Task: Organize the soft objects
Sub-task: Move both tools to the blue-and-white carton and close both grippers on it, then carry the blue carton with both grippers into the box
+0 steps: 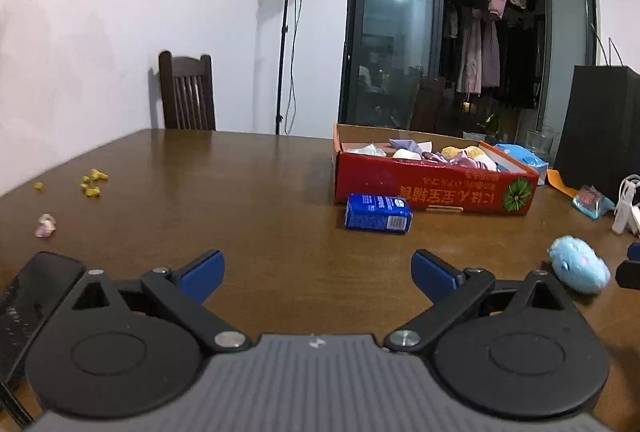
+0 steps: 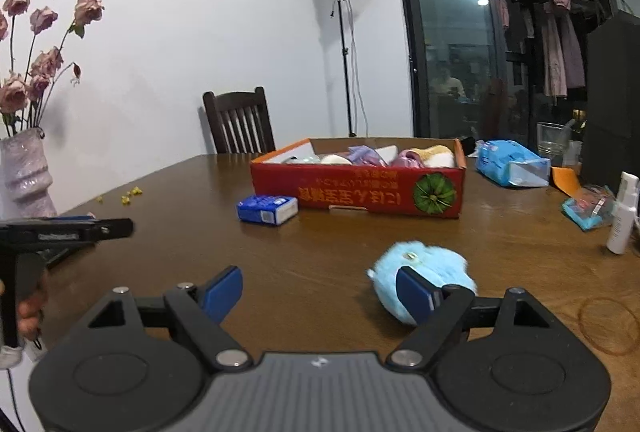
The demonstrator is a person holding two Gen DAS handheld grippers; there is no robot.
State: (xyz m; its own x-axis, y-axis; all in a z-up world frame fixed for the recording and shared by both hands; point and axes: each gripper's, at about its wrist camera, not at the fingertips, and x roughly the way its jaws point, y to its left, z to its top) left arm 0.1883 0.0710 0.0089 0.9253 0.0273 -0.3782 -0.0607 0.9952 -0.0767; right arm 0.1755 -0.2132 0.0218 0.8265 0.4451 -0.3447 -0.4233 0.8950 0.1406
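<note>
Brown wooden table (image 1: 260, 192) fills your left wrist view, where the left gripper (image 1: 316, 274) gapes wide over bare wood, the blue plush toy (image 1: 578, 268) off to its right and the red box (image 1: 432, 188) of soft things beyond. Over in the right wrist view, your right gripper (image 2: 320, 296) is spread and holding nothing, its right finger in front of that fluffy toy. It looks light and squashy, so pinch across its round middle.

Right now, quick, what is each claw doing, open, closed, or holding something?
Left claw: open, nothing between its fingers.
Right claw: open, holding nothing; the blue plush toy lies by its right finger.
</note>
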